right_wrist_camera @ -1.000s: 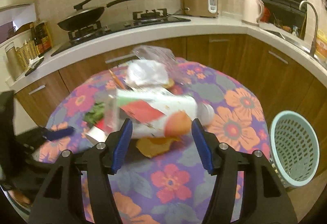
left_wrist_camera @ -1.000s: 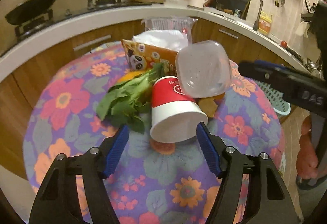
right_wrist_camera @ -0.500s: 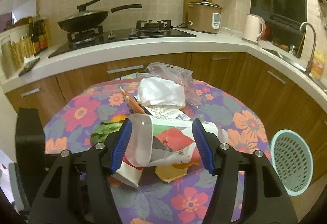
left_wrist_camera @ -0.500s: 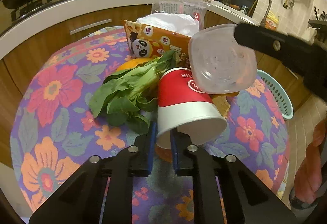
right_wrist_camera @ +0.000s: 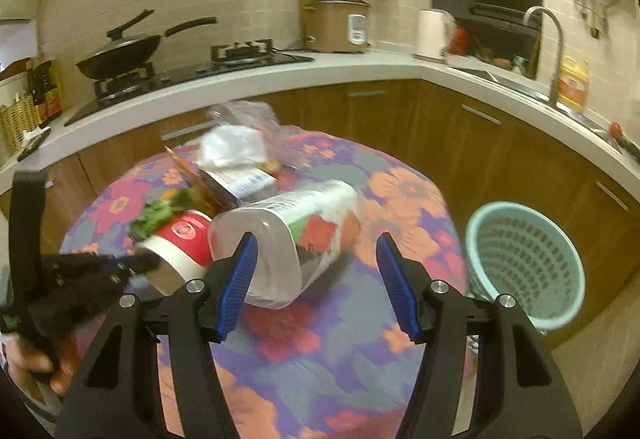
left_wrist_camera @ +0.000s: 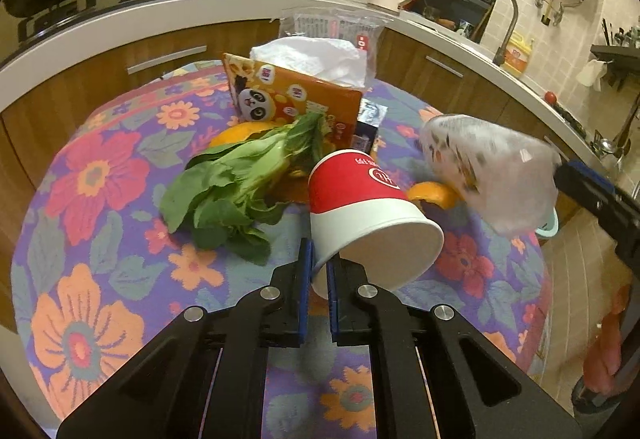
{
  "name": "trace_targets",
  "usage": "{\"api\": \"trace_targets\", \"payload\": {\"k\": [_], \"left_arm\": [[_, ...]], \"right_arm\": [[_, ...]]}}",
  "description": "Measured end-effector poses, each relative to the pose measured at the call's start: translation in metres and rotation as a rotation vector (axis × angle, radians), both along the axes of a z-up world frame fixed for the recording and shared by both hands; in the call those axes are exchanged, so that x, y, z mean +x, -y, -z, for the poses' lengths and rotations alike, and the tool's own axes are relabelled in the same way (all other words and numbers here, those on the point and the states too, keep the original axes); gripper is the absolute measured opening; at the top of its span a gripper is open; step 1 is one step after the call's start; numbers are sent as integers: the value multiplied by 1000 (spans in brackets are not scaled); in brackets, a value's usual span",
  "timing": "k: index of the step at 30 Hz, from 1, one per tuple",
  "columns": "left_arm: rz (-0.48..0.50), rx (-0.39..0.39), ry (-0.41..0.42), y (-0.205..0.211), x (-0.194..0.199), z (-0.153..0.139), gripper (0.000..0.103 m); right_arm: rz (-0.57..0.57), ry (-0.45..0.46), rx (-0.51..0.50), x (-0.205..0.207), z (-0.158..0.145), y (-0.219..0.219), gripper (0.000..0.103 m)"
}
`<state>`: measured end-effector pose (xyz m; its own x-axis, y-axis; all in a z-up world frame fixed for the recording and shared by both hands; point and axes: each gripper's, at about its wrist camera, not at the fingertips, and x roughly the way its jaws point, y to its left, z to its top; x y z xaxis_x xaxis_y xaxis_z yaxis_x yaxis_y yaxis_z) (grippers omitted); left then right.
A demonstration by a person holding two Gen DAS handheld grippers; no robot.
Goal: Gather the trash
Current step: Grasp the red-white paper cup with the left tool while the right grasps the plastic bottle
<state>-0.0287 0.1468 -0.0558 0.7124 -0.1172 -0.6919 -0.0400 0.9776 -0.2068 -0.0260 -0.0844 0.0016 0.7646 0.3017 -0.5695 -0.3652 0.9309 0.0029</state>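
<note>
Red-and-white paper cup (left_wrist_camera: 370, 213) lay tipped on the floral tablecloth (left_wrist_camera: 100, 207), beside the bok choy (left_wrist_camera: 240, 179); left gripper (left_wrist_camera: 318, 289) was pinching its rim. Right gripper (right_wrist_camera: 316, 279) held a clear plastic bottle (right_wrist_camera: 288, 239), right of the cup. Mint basket (right_wrist_camera: 524, 263) stood beside the table.

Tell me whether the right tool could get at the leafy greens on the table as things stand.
Probably not: the right tool carries a clear plastic container, and the red paper cup lies before the greens.
</note>
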Motion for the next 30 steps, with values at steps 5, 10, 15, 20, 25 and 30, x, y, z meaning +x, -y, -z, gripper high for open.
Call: {"api": "trace_targets", "payload": {"k": [5, 10, 15, 20, 25, 30], "left_arm": [[5, 2, 2, 7, 1, 0, 5], [10, 1, 1, 9, 3, 0, 5], [5, 0, -2, 10, 4, 0, 5], [2, 20, -1, 14, 4, 0, 6], [-9, 37, 3, 17, 10, 1, 27], [-26, 81, 15, 26, 13, 1, 24]], "right_arm": [[-6, -49, 3, -10, 8, 18, 60], [-42, -43, -5, -15, 9, 4, 70], [3, -58, -21, 10, 21, -4, 71], [37, -122, -4, 37, 33, 6, 79], [32, -130, -12, 46, 42, 0, 79], [28, -99, -4, 49, 46, 1, 79]]}}
